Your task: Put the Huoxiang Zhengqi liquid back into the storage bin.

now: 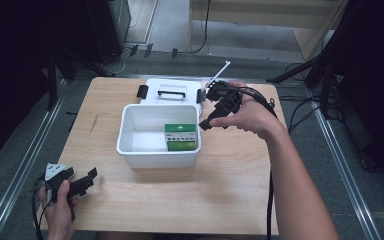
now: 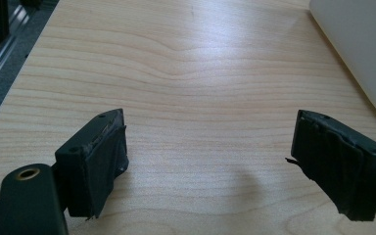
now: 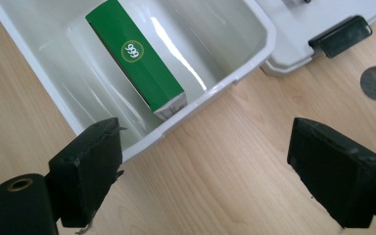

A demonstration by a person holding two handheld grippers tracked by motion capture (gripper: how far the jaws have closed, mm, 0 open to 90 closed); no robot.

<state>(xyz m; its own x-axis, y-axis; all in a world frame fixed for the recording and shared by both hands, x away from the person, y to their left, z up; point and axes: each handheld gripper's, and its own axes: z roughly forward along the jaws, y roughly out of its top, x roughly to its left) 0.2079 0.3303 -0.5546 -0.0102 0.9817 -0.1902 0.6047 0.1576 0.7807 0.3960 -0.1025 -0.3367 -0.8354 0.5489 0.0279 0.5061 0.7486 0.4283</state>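
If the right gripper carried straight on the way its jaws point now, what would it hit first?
Probably the near rim of the white bin, with the green box inside just beyond. The right gripper is open with nothing between its jaws; depth is uncertain.

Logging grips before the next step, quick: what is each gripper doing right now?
Left gripper: open, nothing between its jaws, low over the table.
Right gripper: open, empty, beside the white bin holding the green box.

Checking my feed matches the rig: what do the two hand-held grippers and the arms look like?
Both are black. The left hand-held gripper carries a grey three-cornered plate on top; a black cable trails from it. The right hand-held gripper trails a black cable along a bare forearm, no sleeve visible. Jaws end in blocky black pads.
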